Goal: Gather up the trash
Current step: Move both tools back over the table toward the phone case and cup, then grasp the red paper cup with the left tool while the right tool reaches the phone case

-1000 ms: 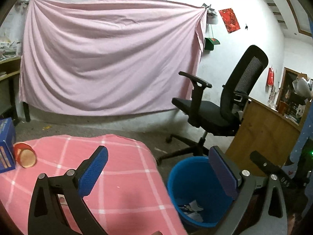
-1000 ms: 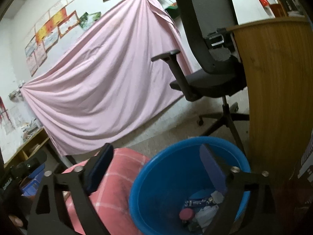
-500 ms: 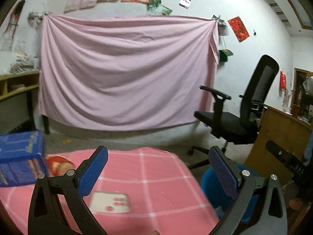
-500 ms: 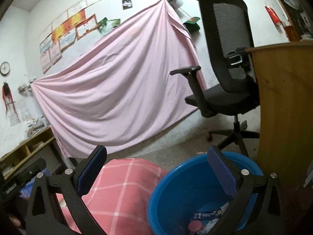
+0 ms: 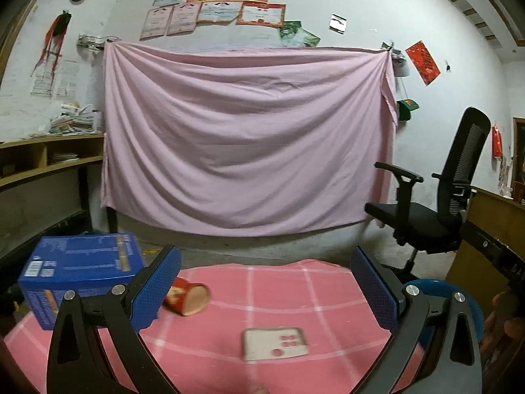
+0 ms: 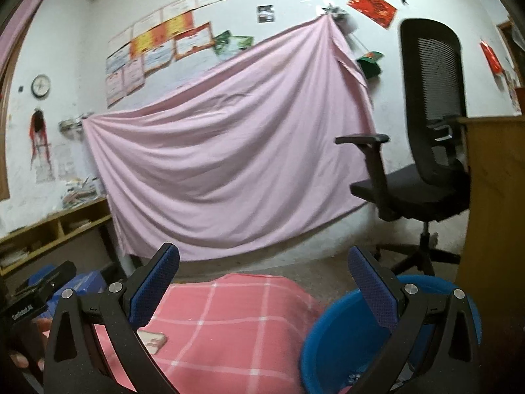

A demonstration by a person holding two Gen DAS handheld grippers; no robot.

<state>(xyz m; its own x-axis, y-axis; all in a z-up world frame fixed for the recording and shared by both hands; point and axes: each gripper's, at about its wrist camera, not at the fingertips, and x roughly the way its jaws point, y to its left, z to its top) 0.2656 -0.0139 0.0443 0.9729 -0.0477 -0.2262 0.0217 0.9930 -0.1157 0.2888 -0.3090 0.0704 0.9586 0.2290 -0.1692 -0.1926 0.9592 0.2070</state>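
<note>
left claw (image 5: 265, 285): mine, spread wide, nothing between the pads, held over the bench
right claw (image 6: 262, 282): mine, also spread wide and empty, above the gap between bench and bin
bench (image 5: 279, 282): covered in pink checked cloth
blister pack (image 5: 275, 343): flat on the cloth, near edge, between my left claw's fingers in the left view, not touched; a few pink pills left in it. In the right view it shows as a blurred pale card (image 6: 151, 341) just behind the left finger
can (image 5: 187, 297): red, lying on its side, open or tan end toward the camera, just right of the left claw's left finger; contact with it can't be judged
box (image 5: 78, 271): blue, on the bench's left end, beside the can
bin (image 6: 347, 338): blue, on the floor just right of the bench; some scraps at the bottom, too hidden to identify
chair (image 5: 436, 197): black, mesh back, on the floor behind the bin
sheet (image 5: 242, 141): pink, hung across the back wall
hand (image 6: 23, 351): fingers on the other handle, left edge of the right view
</note>
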